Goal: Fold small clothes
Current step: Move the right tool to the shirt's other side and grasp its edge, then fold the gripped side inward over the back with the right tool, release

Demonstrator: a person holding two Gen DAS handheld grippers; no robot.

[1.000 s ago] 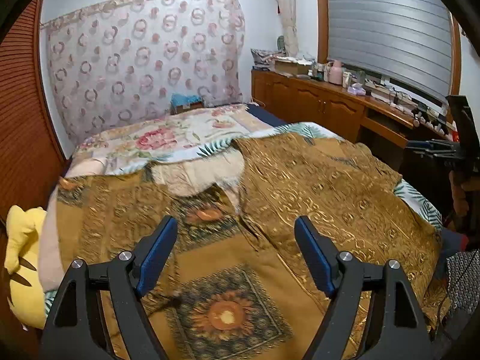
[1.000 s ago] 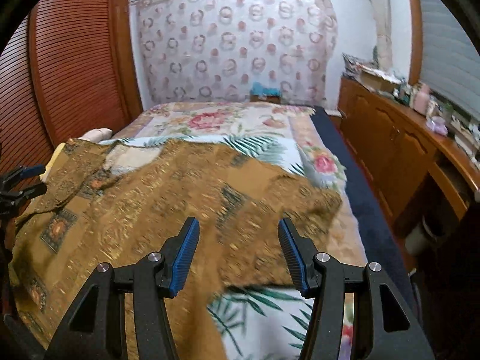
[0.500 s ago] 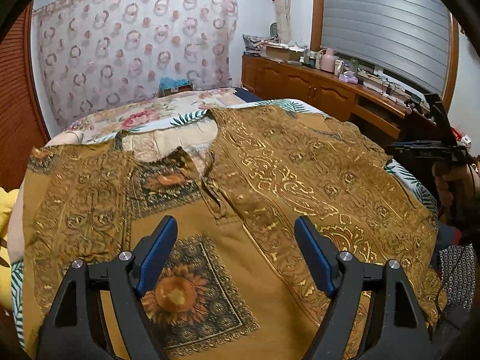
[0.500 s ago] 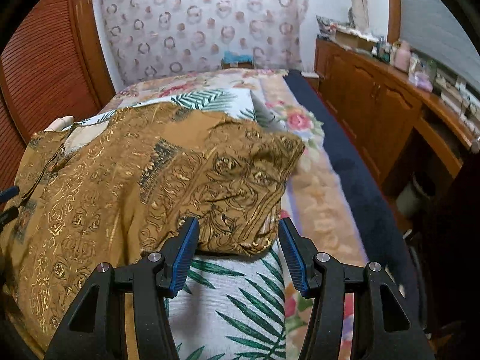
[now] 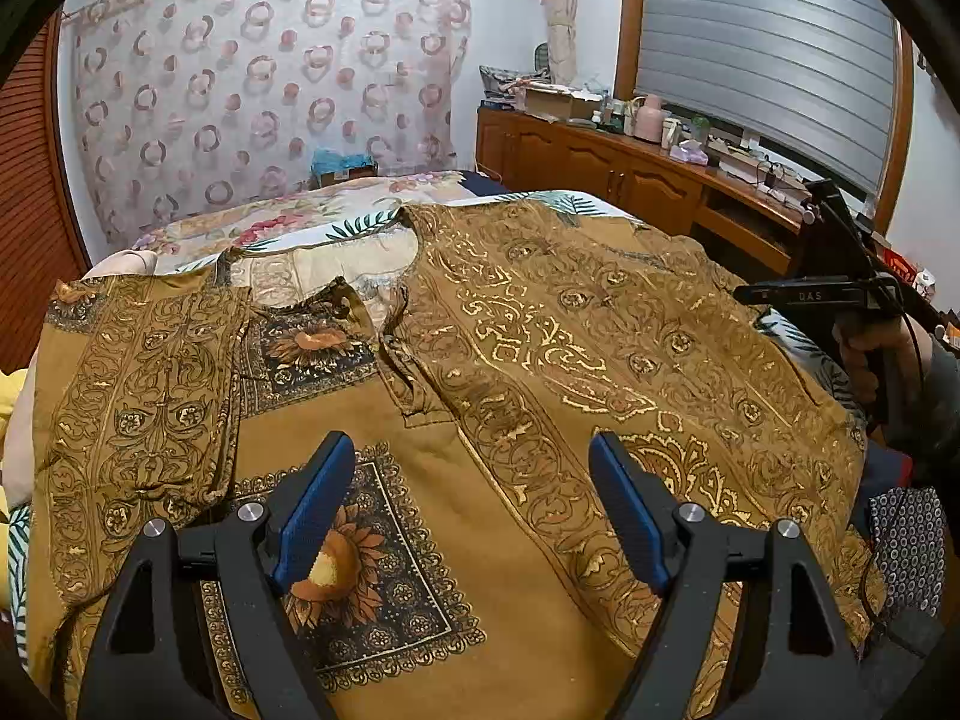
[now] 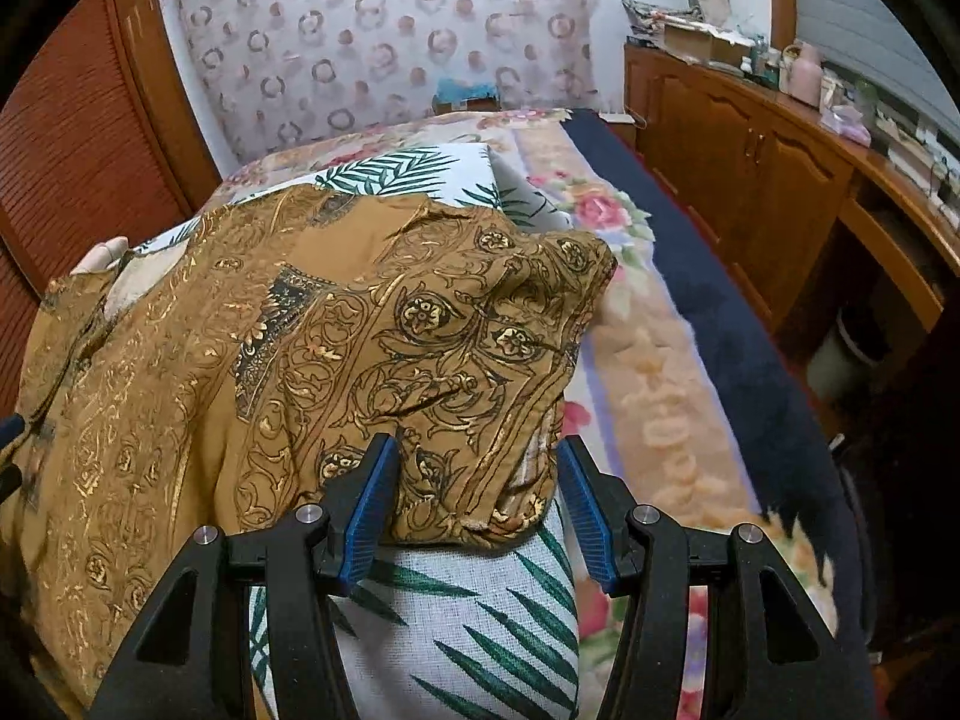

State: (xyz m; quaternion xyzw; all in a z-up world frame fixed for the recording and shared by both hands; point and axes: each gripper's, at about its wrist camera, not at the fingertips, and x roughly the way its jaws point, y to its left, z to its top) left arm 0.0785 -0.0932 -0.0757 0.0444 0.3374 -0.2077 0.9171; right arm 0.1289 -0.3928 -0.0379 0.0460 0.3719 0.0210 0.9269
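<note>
- Left wrist view: the left hand-held gripper (image 5: pixel 465 507) is hovering released over the ochre patterned garment (image 5: pixel 540 360), which is lying spread on the bed (image 5: pixel 288 222).
- Right wrist view: the right hand-held gripper (image 6: pixel 477 498) is sitting unclenched, its jaws straddling the garment's sleeve end (image 6: pixel 480 420) over a leaf-print cloth (image 6: pixel 480 618).

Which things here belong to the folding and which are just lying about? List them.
Job:
brown patterned garment
left gripper, open above it
right gripper, open around its sleeve end

Lying about:
leaf-print pillow
floral bedspread
wooden cabinet
circle-print curtain
yellow plush toy
</note>
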